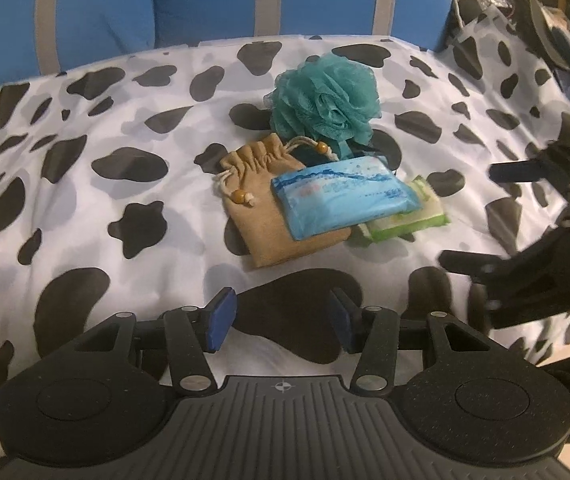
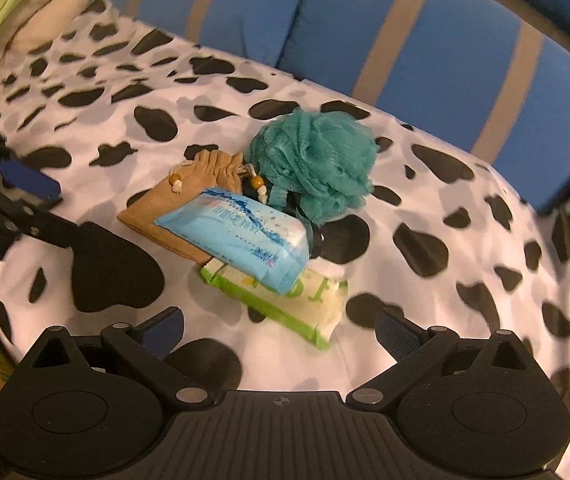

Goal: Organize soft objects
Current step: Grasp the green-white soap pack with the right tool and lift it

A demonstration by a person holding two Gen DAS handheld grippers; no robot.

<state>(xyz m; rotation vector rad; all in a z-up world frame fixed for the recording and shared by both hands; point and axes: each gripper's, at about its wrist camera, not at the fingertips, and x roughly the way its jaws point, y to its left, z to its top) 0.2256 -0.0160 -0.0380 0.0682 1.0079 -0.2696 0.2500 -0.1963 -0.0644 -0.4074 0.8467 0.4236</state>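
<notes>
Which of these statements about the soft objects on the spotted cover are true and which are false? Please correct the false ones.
1. The blue tissue pack lies partly on the tan drawstring pouch. True.
2. The teal bath pouf is held in the left hand-held gripper. False: the pouf rests on the spotted cover, and nothing is between the open jaws.
3. The green packet lies partly under the blue tissue pack. True.
4. The right hand-held gripper is shut on the green packet. False: its jaws are open and empty, with the packet lying just ahead.
</notes>
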